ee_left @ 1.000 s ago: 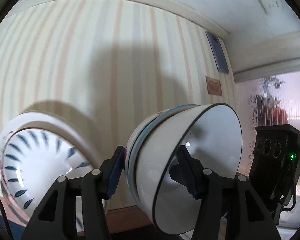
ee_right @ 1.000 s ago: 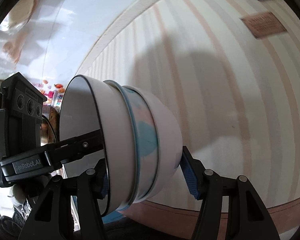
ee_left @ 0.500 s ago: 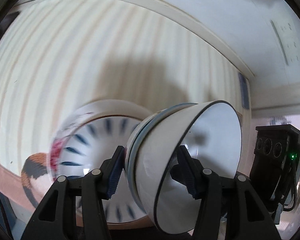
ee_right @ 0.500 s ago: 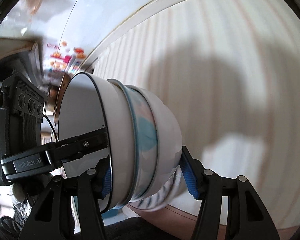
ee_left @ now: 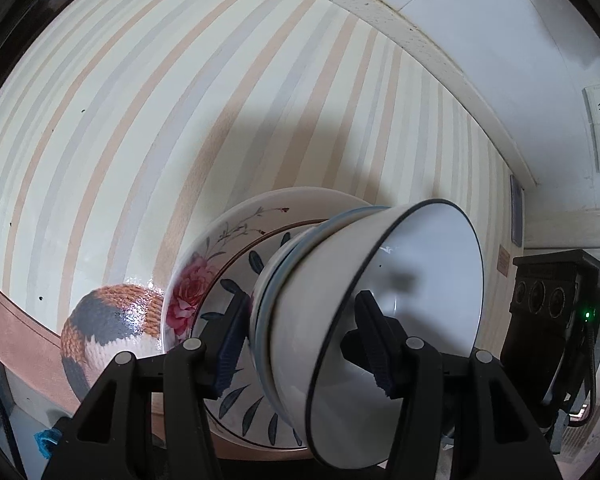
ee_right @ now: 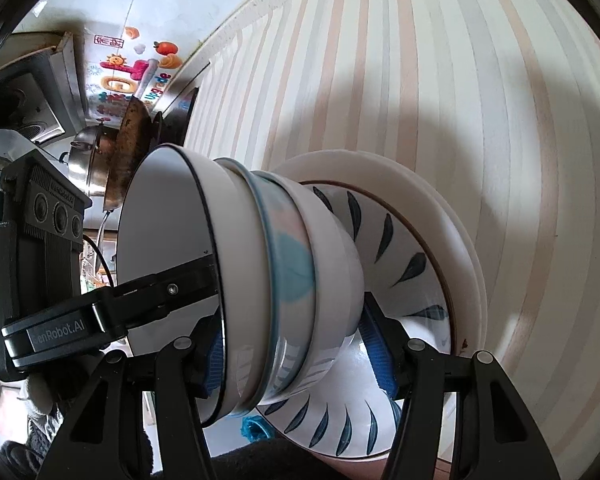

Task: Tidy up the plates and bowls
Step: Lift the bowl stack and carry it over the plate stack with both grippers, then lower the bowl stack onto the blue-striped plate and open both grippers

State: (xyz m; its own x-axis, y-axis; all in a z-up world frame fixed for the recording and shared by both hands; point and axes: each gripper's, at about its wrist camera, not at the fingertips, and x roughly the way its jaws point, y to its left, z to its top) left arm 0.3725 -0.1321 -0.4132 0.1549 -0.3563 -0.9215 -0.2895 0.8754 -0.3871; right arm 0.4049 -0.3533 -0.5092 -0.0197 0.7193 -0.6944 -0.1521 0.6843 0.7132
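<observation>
You saw glossy glazed ceramic on the bowls and plates. The cloth looked smooth with a slight sheen, the pot was shiny metal, the fingers matt black plastic.

Bright, sharp fisheye views; dark shadow on striped wallpaper, edges warped

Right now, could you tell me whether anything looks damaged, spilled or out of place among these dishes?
Nothing looks broken or spilled. The nested stack of white bowls is clamped between the left gripper and right gripper, in front of the leaf-patterned plate. One small oddity: a dark speck on the plate's white rim, possibly a chip or dirt.
</observation>
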